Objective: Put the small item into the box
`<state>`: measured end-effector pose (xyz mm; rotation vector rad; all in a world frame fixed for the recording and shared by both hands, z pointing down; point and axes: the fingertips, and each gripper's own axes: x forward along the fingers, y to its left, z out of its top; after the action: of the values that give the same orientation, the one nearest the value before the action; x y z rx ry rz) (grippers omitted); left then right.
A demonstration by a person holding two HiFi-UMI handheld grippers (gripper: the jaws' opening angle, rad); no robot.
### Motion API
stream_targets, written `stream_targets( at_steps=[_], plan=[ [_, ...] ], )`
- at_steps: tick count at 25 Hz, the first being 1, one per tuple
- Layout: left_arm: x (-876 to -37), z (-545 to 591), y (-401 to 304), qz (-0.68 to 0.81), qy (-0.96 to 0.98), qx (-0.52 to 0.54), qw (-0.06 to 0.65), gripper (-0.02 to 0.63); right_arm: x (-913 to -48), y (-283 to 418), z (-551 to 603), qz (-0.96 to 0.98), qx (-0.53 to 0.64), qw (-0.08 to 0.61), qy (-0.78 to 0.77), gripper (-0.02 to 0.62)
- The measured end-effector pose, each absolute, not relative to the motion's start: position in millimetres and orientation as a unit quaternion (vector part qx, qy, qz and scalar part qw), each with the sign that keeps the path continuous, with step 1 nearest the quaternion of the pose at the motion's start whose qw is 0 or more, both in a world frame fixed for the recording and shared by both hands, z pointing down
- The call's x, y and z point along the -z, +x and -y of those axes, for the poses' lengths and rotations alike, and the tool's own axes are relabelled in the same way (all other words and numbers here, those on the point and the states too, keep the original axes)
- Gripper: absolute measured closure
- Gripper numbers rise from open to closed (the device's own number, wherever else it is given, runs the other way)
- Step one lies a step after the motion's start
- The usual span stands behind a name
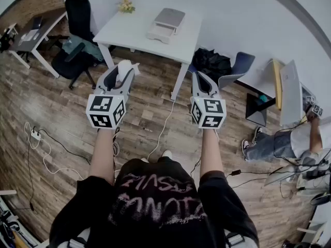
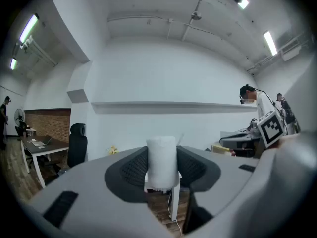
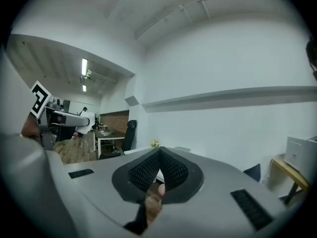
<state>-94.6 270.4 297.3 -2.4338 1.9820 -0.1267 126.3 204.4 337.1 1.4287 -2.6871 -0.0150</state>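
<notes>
Both forearms (image 1: 103, 154) stretched forward, hands lost behind the marker cubes (image 1: 106, 111), left gripper (image 1: 123, 72) level and clamped on the small white item (image 2: 162, 162), right gripper (image 3: 159, 152) level, jaws pressed together on nothing, further off the box (image 1: 166, 24) on the white table (image 1: 129, 35), its inside unreadable.

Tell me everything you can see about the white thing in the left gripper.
The white item looks like a small roll or wad of soft, fuzzy material, perhaps tissue or cotton; I cannot tell which. It stands upright, pinched on both sides by the dark ribbed fingers of the left gripper, its top poking above them. It is held in the air above the wood floor, short of the white table.
</notes>
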Motion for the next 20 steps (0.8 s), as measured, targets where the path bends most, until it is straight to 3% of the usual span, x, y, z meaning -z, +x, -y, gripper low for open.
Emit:
stream_targets(
  at_steps=[20],
  plan=[
    [-303.3,-231.6,-70.6,-0.640,-0.767,0.044,-0.005,0.428,-345.5,146.4,-160.2,0.885,0.004,0.047,0.463,0.594]
  ],
)
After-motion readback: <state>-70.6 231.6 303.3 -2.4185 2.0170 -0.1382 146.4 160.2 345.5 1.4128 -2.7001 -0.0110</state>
